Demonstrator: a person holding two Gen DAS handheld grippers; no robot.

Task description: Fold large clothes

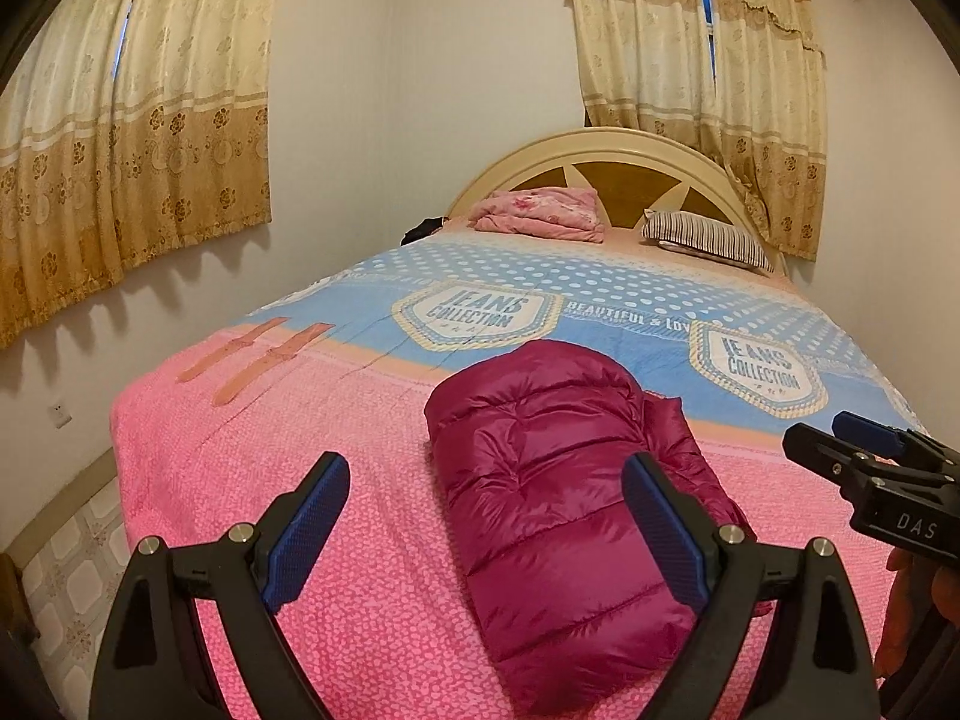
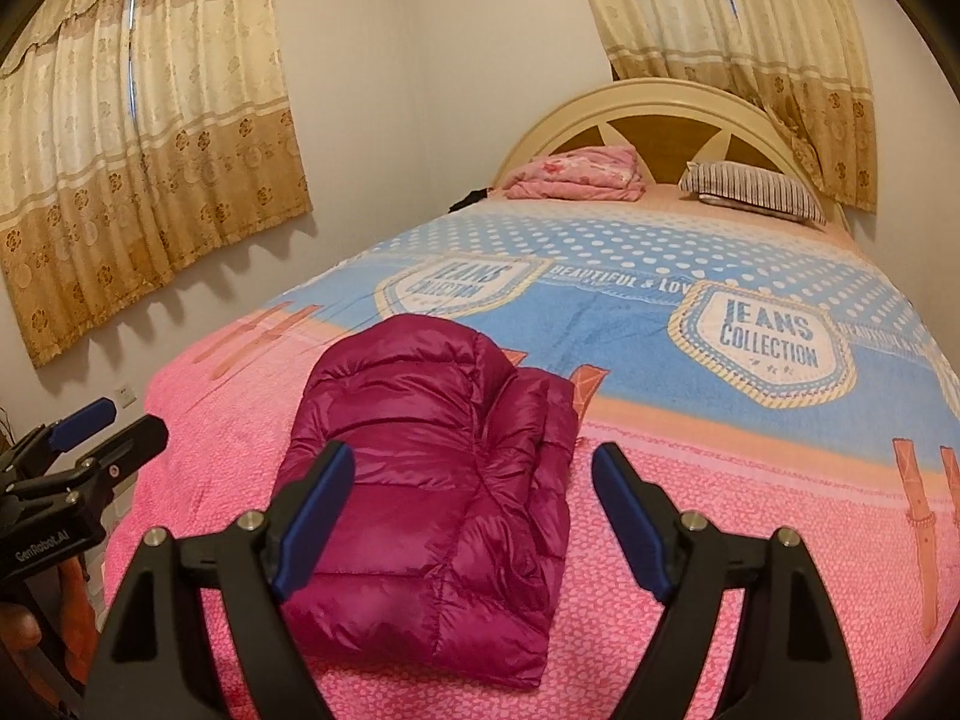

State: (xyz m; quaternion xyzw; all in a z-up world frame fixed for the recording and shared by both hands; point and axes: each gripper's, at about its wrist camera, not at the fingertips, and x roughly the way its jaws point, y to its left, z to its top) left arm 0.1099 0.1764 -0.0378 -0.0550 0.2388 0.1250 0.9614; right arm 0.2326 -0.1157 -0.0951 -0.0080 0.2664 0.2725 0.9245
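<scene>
A magenta puffer jacket (image 1: 558,498) lies folded into a compact rectangle on the pink end of the bed; it also shows in the right wrist view (image 2: 444,492). My left gripper (image 1: 486,480) is open and empty, held above the bed just left of the jacket, its right finger over the jacket's edge. My right gripper (image 2: 474,468) is open and empty, held above the jacket's right part. Each gripper shows in the other's view: the right gripper (image 1: 840,438) at the right edge, the left gripper (image 2: 114,426) at the left edge.
The bed (image 1: 240,480) carries a pink and blue "Jeans Collection" blanket (image 2: 720,276). A folded pink quilt (image 1: 540,213) and a striped pillow (image 1: 708,237) lie by the headboard (image 1: 624,177). Curtains hang on both walls. Tiled floor (image 1: 66,588) lies left of the bed.
</scene>
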